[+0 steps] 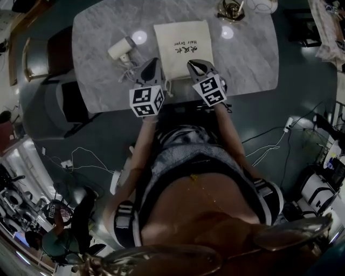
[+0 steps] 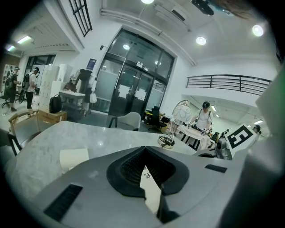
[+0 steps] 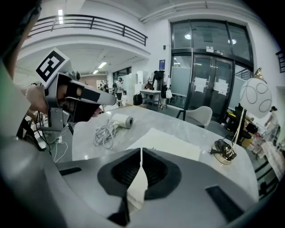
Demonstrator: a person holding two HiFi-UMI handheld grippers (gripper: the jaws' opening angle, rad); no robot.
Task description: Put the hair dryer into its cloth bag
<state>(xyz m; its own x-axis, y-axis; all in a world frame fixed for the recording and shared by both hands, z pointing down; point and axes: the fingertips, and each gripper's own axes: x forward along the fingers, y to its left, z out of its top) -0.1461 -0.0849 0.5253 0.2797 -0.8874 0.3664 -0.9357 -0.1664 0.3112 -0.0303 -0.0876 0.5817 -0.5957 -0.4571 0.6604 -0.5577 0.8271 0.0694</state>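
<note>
hair dryer (image 1: 121, 49) beside cloth bag (image 1: 183, 51), marble table (image 1: 253, 59)

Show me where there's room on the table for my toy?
The biggest bare patch is the table right of the cloth bag, nearer than the lamp base. It's crowded left of the bag, where the hair dryer and its cord lie, and at the near edge by the left gripper and right gripper.

Marble counter (image 1: 253, 54): cloth bag (image 1: 183, 46) flat mid, hair dryer (image 1: 122, 48) w/ cord (image 1: 128, 70) nr left edge, gold item (image 1: 232, 9) far edge.
</note>
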